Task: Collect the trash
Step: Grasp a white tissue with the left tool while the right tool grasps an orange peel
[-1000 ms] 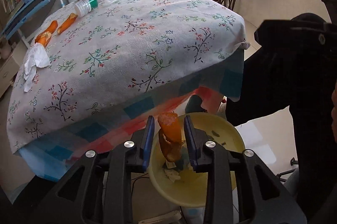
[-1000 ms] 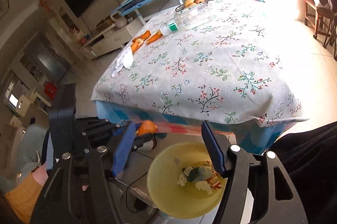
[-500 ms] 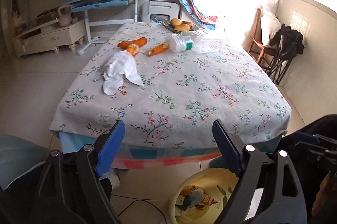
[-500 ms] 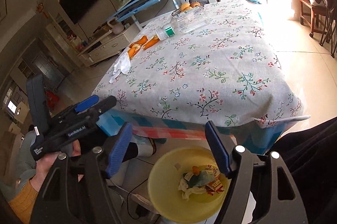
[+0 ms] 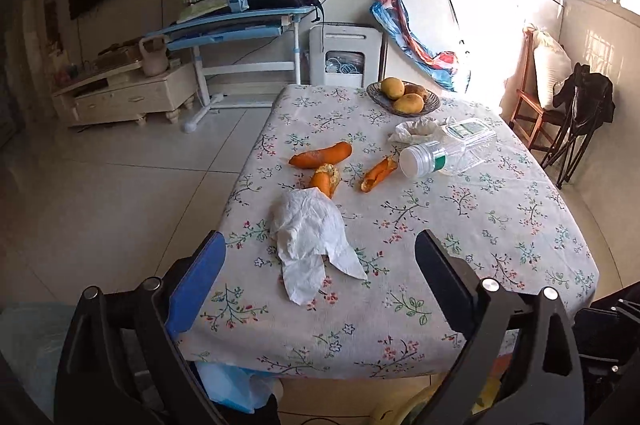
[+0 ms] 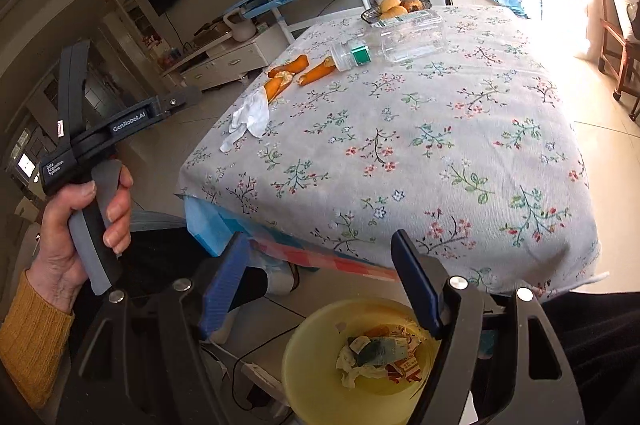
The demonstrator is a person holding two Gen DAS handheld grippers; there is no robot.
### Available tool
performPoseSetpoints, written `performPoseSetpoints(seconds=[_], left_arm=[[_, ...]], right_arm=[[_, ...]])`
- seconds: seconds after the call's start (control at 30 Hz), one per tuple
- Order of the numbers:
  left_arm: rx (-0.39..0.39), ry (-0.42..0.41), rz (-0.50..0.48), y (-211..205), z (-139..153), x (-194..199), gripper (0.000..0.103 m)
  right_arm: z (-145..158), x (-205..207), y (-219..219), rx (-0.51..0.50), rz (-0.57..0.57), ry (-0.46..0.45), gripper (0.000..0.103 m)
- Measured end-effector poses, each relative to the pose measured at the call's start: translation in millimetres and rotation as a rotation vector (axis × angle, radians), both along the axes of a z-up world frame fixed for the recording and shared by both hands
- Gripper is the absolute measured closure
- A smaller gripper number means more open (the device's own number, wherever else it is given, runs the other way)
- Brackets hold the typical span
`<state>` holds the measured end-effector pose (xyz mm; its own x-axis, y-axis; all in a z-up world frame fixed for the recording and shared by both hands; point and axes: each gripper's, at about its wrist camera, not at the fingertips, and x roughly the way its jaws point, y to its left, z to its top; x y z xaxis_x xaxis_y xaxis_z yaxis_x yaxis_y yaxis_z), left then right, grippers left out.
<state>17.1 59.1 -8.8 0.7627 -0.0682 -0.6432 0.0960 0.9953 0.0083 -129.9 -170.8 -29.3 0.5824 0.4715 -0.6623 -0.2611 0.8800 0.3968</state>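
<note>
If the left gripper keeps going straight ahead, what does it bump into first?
Probably the crumpled white tissue on the flowered tablecloth. It lies right between the open left gripper fingers' line, nearer than the orange peels. Depth is uncertain.

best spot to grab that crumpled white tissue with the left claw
Grip the bunched upper mound of the tissue, not the thin tails trailing toward the table edge. Come from above with the open left claw, one finger on each side of it; the mound is the thickest part, so likely easiest to pinch.
</note>
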Motion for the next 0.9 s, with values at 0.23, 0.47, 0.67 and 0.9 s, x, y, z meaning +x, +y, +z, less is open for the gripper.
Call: performPoseSetpoints(seconds=[0.23,0.47,0.67,0.9], left_arm=[[-0.111,0.109,0.096,20,-35,26,0.011],[0.071,0.14,-0.012,8,-45,55,0.011],[0.027,0.177,0.016,23,-51,54,0.011],[0.051,0.18,0.0,20,-56,56,0.01]], right_arm=[[-10,44,15,0.054,0.017,0.026,0.032],[4,94,38,0.125,0.029,0.017,0.032],[4,160,81,0.145,0.066,0.063,0.038],[-22,222,130,0.119,0.064,0.184,0.061]])
